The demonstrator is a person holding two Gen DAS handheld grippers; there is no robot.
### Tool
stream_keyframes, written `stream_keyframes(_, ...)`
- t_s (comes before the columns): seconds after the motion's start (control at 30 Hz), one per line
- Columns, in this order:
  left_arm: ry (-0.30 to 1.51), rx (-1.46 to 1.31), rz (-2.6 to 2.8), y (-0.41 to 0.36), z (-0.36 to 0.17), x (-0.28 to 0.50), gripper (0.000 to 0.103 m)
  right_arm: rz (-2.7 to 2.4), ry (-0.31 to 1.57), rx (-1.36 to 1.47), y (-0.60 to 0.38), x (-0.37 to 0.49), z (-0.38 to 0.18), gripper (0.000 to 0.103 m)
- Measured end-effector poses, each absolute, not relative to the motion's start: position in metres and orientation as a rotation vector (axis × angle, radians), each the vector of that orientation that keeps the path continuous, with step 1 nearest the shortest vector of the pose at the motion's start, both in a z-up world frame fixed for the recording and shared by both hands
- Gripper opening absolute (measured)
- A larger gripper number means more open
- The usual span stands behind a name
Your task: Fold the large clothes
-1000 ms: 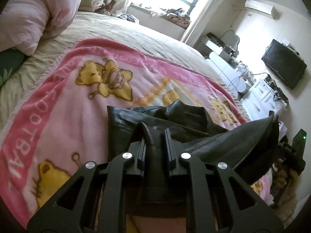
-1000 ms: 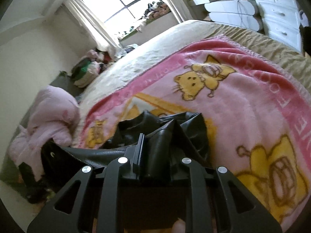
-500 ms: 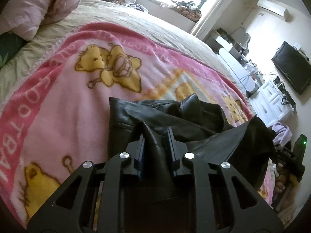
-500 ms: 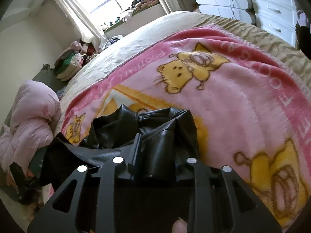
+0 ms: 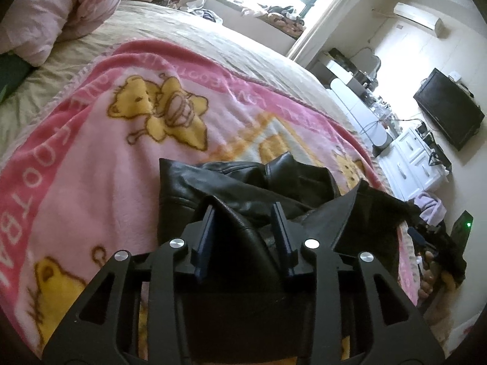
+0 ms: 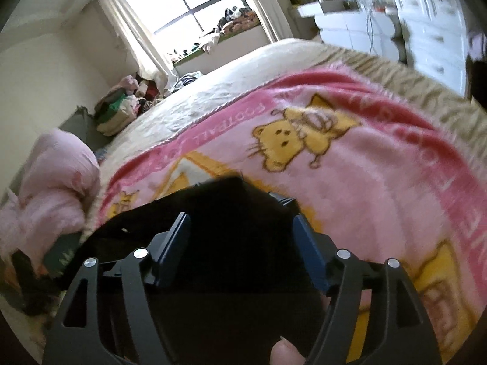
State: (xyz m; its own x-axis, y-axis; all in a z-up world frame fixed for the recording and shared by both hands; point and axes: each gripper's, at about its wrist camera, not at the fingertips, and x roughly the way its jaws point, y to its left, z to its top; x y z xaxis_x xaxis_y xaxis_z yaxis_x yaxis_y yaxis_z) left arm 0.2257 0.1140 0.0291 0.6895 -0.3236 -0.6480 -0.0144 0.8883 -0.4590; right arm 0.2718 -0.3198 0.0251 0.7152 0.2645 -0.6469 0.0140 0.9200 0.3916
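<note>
A black leather jacket (image 5: 243,179) lies bunched on the pink bear-print blanket (image 5: 106,182) near the bed's front edge. In the left wrist view my left gripper (image 5: 243,208) straddles a raised fold of the leather. Its jaws are opening and the fold sits loosely between them. In the right wrist view, which is blurred, the jacket (image 6: 213,200) is a dark mass on the blanket (image 6: 365,167). My right gripper (image 6: 240,216) has its jaws opening wide, with the jacket's edge lying between the blue pads (image 6: 307,243) and not pinched. A person's fingertip (image 6: 283,352) shows at the bottom.
A pink duvet (image 5: 45,15) is heaped at the head of the beige bed (image 5: 228,51). White drawers (image 5: 408,164) and a wall television (image 5: 447,115) stand to the right of the bed. Stacked clothes (image 6: 118,109) lie under the window.
Both grippers' jaws have spread apart, the right one much more, letting the pinched leather folds go slack. The jacket has sunk onto the blanket and the right view has blurred.
</note>
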Motion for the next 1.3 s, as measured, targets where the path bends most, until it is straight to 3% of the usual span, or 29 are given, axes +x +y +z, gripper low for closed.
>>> stream_keyframes(0.13, 0.742, -0.416, -0.169, 0.109, 0.045, 0.215, 0.043, 0.137, 0.779, 0.312, -0.316, 0.272, 0.02, 0.069)
stream_keyframes(0.33, 0.717, -0.34, -0.131, 0.115, 0.056, 0.215, 0.044, 0.122, 0.829, 0.207, -0.307, 0.281, 0.001, 0.069)
stream_keyframes(0.7, 0.911, -0.148, -0.091, 0.107, -0.007, 0.267, 0.045, 0.11, 0.874, -0.004, -0.284, 0.318, -0.02, 0.069)
stream_keyframes(0.73, 0.91, -0.161, -0.109, 0.106, -0.009, 0.27, 0.044, 0.112, 0.875, -0.016, -0.284, 0.321, -0.022, 0.066)
stream_keyframes(0.77, 0.91, -0.168, -0.119, 0.104, -0.01, 0.271, 0.03, 0.122, 0.873, -0.021, -0.283, 0.324, -0.023, 0.062)
stream_keyframes(0.8, 0.911, -0.162, -0.113, 0.102, -0.01, 0.272, 0.023, 0.137, 0.868, -0.028, -0.283, 0.325, -0.023, 0.042)
stream_keyframes(0.83, 0.906, -0.159, -0.113, 0.1, -0.009, 0.271, 0.016, 0.129, 0.858, -0.046, -0.282, 0.324, -0.022, 0.03)
stream_keyframes(0.87, 0.896, -0.16, -0.117, 0.099, -0.007, 0.27, 0.008, 0.13, 0.847, -0.053, -0.282, 0.322, -0.02, 0.025)
stream_keyframes(0.9, 0.88, -0.158, -0.121, 0.099, -0.004, 0.266, 0.006, 0.137, 0.839, -0.045, -0.283, 0.319, -0.017, 0.015)
stream_keyframes(1.13, 0.732, -0.203, -0.146, 0.109, 0.047, 0.252, 0.004, 0.225, 0.709, 0.169, -0.311, 0.311, 0.045, 0.012)
stream_keyframes(1.3, 0.706, -0.222, -0.106, 0.112, 0.054, 0.27, 0.004, 0.183, 0.707, 0.251, -0.318, 0.338, 0.041, 0.011)
